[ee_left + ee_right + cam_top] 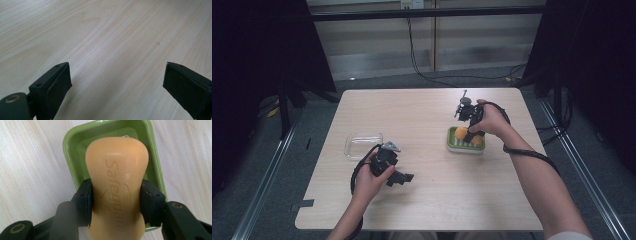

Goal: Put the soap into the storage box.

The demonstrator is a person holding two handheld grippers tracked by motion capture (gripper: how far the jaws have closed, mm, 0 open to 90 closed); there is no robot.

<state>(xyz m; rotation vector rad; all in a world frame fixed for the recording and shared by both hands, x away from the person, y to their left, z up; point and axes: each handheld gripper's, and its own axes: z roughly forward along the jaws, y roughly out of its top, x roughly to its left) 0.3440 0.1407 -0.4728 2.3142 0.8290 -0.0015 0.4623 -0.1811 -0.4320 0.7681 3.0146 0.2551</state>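
Note:
An orange bar of soap (116, 182) stamped "Safeguard" is clamped across its narrow middle by my right gripper (116, 202), whose black pads press on both sides. It hangs just over a green soap dish (72, 157). From above, the soap (461, 132) and the green dish (464, 147) sit right of the table's centre, with the right gripper (470, 134) pointing down onto them. Near the front left my left gripper (404, 178) lies low over the table, jaws wide apart. Its own view (116, 82) has nothing but bare wood between them.
A clear plastic lid or tray (362, 145) lies on the pale wooden table (422, 200) just behind the left hand. Cables trail from both grippers. Dark curtains and metal rails flank the table.

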